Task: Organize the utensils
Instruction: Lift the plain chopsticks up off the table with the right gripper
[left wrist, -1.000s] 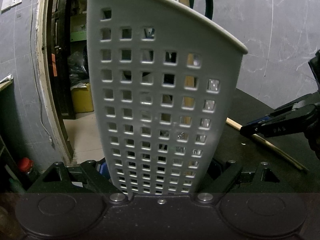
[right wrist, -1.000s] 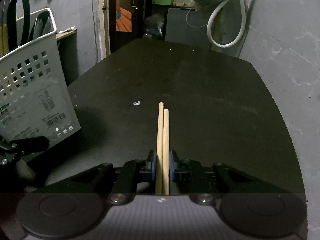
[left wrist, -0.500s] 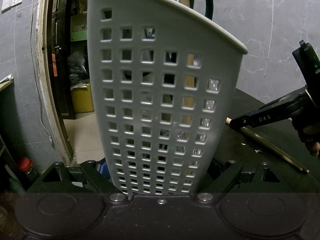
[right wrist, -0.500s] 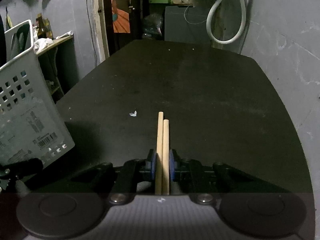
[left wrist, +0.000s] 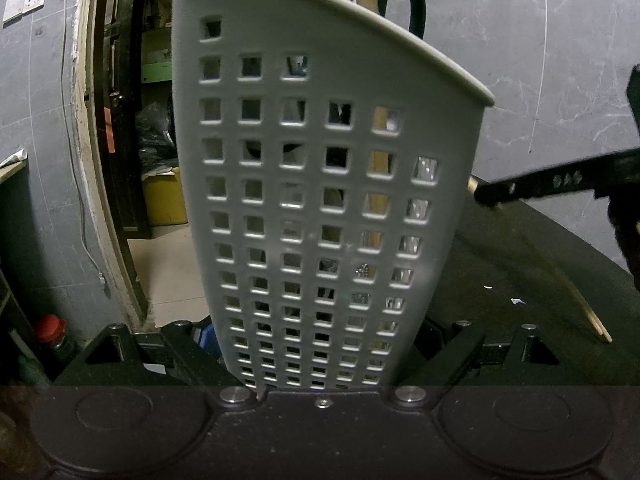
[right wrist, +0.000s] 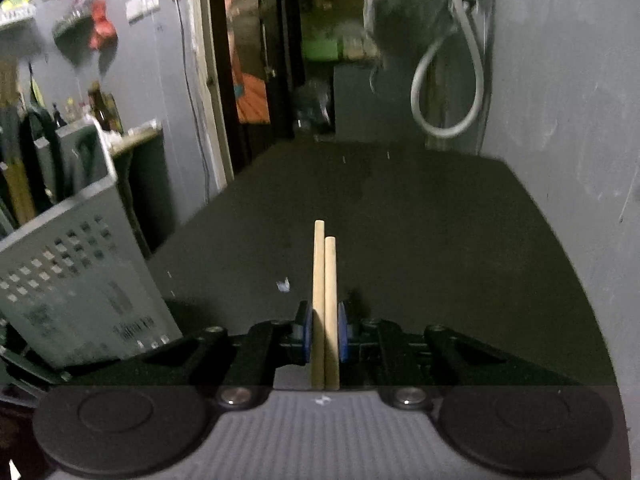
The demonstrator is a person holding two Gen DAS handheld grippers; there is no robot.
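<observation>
The left gripper (left wrist: 324, 360) hugs the gray holey basket (left wrist: 320, 200), which blocks most of its view (scissors poke out on top). The right gripper (right wrist: 324, 334) pinches two wooden chopsticks (right wrist: 325, 304) above the wide black table (right wrist: 420, 240).

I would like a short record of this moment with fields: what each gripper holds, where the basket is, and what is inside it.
left gripper: jaws closed on the white perforated basket, near its base
right gripper: jaws closed on two wooden chopsticks, side by side, tips pointing forward
basket position: upright, on the left side of the dark table
basket contents: black looped handles above the rim, a wooden stick and shiny items seen through the holes
chopsticks in basket: not yet
</observation>
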